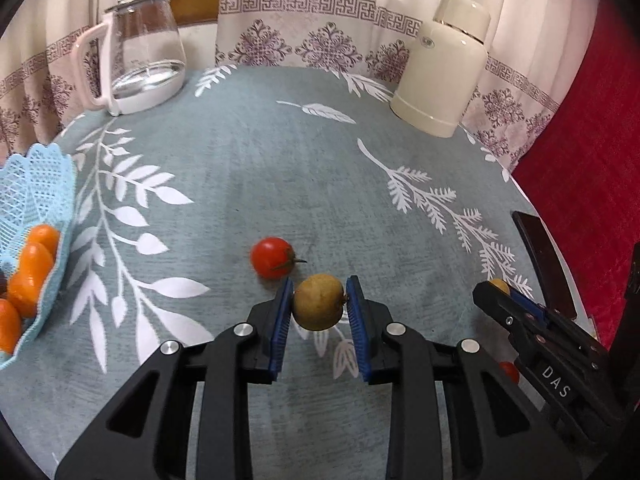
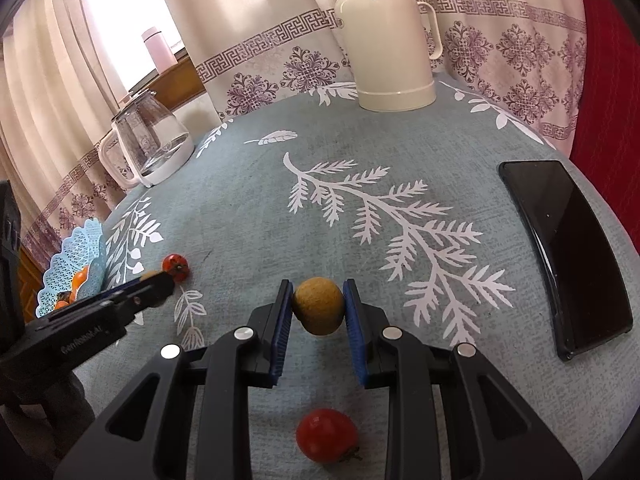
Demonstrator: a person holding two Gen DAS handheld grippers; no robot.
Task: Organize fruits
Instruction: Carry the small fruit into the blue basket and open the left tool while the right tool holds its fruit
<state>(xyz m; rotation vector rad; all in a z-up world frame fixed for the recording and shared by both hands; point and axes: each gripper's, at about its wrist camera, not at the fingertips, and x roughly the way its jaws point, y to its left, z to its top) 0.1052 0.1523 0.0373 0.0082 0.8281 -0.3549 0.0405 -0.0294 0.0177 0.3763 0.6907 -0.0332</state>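
Observation:
My left gripper [image 1: 319, 292] is shut on a yellow-brown round fruit [image 1: 319, 304], held low over the tablecloth. Just beyond its left finger lies a red cherry tomato [image 1: 273, 258]. My right gripper [image 2: 317, 292] is shut on a second brown round fruit [image 2: 318, 308]. Another red tomato [image 2: 326, 434] lies on the cloth beneath the right gripper. A light blue mesh basket [image 1: 44, 184] with oranges [image 1: 30, 276] stands at the far left. In each wrist view the other gripper shows at the side: the right gripper [image 1: 494, 290] and the left gripper [image 2: 160, 280].
A glass kettle [image 1: 140, 52] with a white handle stands at the back left and a cream thermos [image 2: 390, 40] at the back right. A black phone [image 2: 568, 252] lies near the right table edge. Patterned curtains hang behind; red fabric [image 1: 592, 140] is on the right.

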